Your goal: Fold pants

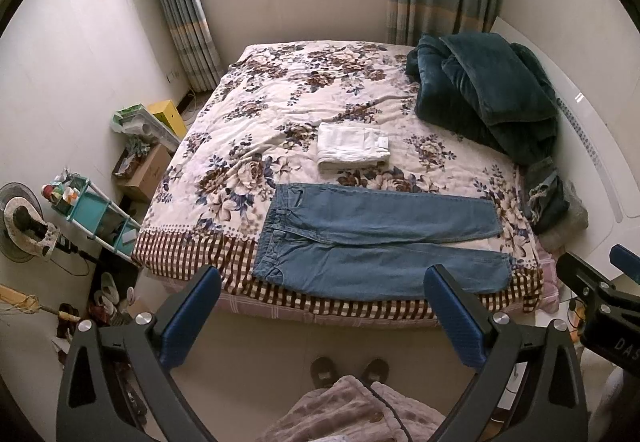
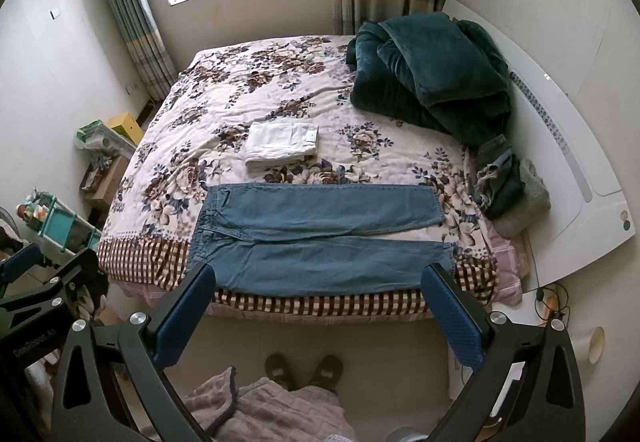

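Blue jeans [image 1: 372,238] [image 2: 320,238] lie flat along the near edge of the floral bed [image 1: 280,90] [image 2: 240,82], waistband to the left, both legs stretching right. My left gripper [image 1: 322,284] hangs open above the floor in front of the bed, nothing between its blue pads [image 1: 192,318]. My right gripper [image 2: 320,282] is likewise open and empty, held back from the jeans at about the same height. The right tool's body [image 1: 600,306] shows at the right edge of the left wrist view; the left tool's body [image 2: 36,290] shows at the left edge of the right wrist view.
A folded white garment [image 1: 352,146] [image 2: 282,142] lies mid-bed behind the jeans. A dark teal blanket [image 1: 484,86] [image 2: 432,74] is heaped at the back right, more clothes [image 1: 548,198] [image 2: 504,186] beside it. A person's slippered feet [image 1: 348,370] [image 2: 304,368] stand below. A teal rack [image 1: 96,214] and boxes stand left.
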`<action>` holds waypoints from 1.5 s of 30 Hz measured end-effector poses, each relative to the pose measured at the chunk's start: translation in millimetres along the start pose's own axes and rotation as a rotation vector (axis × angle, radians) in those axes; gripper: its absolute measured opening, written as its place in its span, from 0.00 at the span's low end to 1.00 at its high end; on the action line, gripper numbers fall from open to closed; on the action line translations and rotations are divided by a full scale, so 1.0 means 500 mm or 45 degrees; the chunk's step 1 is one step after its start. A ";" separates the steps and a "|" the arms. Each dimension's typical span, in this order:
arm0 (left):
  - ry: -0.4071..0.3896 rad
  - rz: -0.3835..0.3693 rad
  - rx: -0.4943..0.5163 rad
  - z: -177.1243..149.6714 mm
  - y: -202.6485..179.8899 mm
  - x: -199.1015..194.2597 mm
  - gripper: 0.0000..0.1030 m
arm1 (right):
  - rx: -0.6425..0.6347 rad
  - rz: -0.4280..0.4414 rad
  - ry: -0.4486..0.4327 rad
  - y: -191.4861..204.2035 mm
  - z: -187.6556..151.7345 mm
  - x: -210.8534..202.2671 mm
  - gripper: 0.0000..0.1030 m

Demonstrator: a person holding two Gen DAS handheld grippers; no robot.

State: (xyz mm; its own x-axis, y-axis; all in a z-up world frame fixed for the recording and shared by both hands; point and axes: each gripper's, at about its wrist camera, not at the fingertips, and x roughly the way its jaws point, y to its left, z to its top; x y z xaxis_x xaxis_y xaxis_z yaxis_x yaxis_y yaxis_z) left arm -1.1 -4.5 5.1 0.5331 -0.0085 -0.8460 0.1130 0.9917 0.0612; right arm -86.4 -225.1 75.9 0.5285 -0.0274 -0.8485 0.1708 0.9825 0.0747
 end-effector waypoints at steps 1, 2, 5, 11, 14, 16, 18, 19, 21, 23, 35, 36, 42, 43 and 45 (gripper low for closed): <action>-0.001 0.000 -0.001 0.000 0.001 0.000 1.00 | -0.002 0.000 0.000 0.001 -0.001 -0.001 1.00; -0.001 -0.001 -0.002 0.000 0.001 -0.001 1.00 | -0.002 0.000 -0.002 0.001 -0.001 -0.002 1.00; -0.002 -0.002 -0.006 0.000 0.003 -0.001 1.00 | -0.001 0.002 0.000 0.001 0.001 -0.002 1.00; -0.003 -0.005 -0.005 0.000 0.001 -0.001 1.00 | -0.005 0.004 0.001 0.002 -0.002 -0.003 1.00; -0.002 -0.005 -0.008 0.000 0.001 -0.001 1.00 | -0.005 0.003 0.004 0.004 -0.001 -0.003 1.00; -0.001 -0.006 -0.009 0.002 0.004 0.004 1.00 | -0.011 0.002 0.007 0.007 0.000 -0.003 1.00; -0.003 -0.008 -0.011 0.002 0.005 0.003 1.00 | -0.014 0.002 0.005 0.010 0.001 -0.005 1.00; -0.003 -0.008 -0.011 0.002 0.004 0.004 1.00 | -0.013 0.002 0.005 0.010 0.001 -0.003 1.00; -0.004 -0.009 -0.010 0.002 0.004 0.004 1.00 | -0.011 0.004 0.003 0.010 0.002 -0.003 1.00; -0.009 -0.010 -0.012 0.019 0.003 -0.007 1.00 | -0.013 0.008 0.001 0.015 -0.001 -0.004 1.00; -0.013 -0.014 -0.016 0.024 -0.001 -0.009 1.00 | -0.017 0.010 -0.005 0.020 0.000 -0.013 1.00; -0.013 -0.013 -0.015 0.028 -0.003 -0.010 1.00 | -0.018 0.009 -0.005 0.021 0.000 -0.013 1.00; -0.013 -0.017 -0.013 0.024 -0.001 -0.010 1.00 | -0.018 0.011 -0.003 0.022 -0.001 -0.013 1.00; -0.014 -0.017 -0.016 0.025 -0.001 -0.010 1.00 | -0.018 0.011 -0.006 0.020 -0.002 -0.013 1.00; -0.010 -0.019 -0.018 0.026 -0.004 -0.010 1.00 | -0.020 0.009 -0.006 0.022 -0.001 -0.013 1.00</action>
State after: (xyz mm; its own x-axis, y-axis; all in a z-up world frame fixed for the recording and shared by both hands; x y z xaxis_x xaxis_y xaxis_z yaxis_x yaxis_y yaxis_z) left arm 7.1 -8.2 16.2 0.5382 -0.0245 -0.8425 0.1091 0.9932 0.0409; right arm -88.5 -213.9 82.2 0.5332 -0.0216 -0.8457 0.1541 0.9854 0.0720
